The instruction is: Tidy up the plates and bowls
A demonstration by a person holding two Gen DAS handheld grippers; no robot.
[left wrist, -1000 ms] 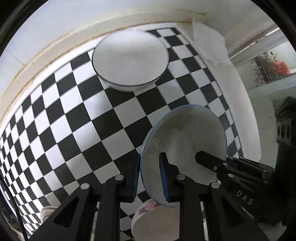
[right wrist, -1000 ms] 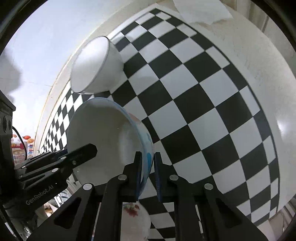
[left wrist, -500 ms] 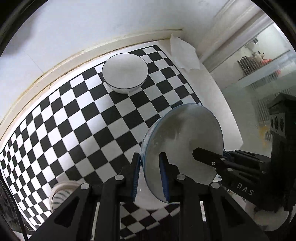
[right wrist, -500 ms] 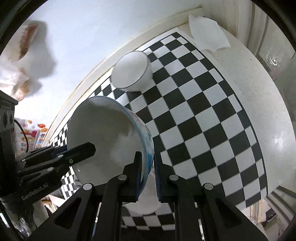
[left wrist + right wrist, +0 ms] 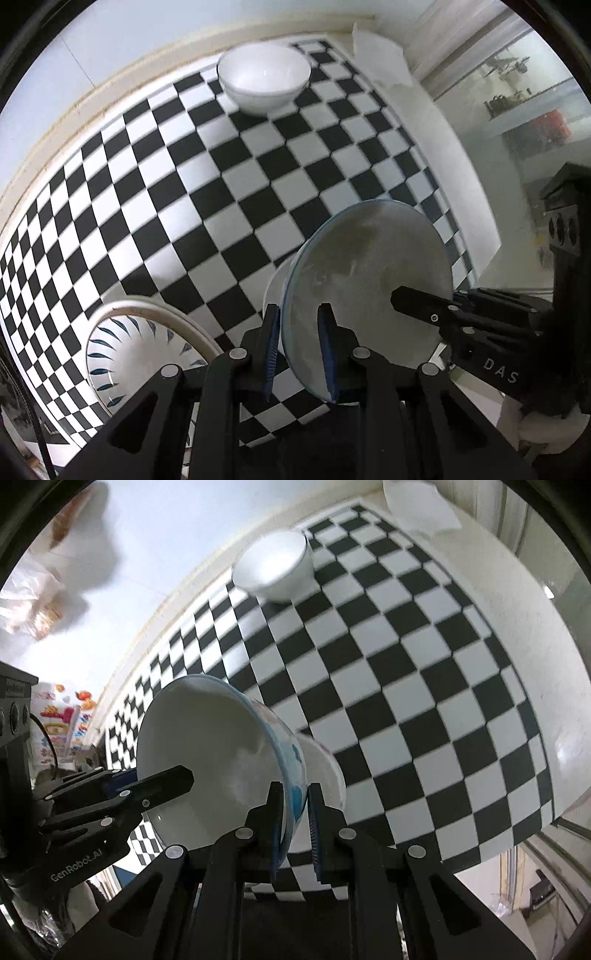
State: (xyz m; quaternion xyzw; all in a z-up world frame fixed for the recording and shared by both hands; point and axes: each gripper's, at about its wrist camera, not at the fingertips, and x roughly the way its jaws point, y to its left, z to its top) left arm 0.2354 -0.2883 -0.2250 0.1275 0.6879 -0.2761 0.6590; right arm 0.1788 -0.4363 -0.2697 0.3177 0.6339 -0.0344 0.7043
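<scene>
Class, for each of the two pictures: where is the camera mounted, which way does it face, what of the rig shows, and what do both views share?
Left wrist: on the left hand-held gripper, facing steeply down at the checkered cloth; the right hand-held gripper intrudes.
Right wrist: on the right hand-held gripper, also facing down; the left one intrudes.
Shared: the blue-rimmed bowl, white bowl.

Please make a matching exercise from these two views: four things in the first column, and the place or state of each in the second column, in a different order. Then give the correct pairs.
Things
1. blue-rimmed bowl
2. plain white bowl
3. leaf-pattern plate
4. tissue

Places or states
A. at the far corner, off the checkered cloth
B. held tilted by both tongs, left tongs and right tongs, on opposite rims
C. upright on the far edge of the cloth
D. flat on the cloth, near left in the left view

Pairs: 1-B, 2-C, 3-D, 4-A
</scene>
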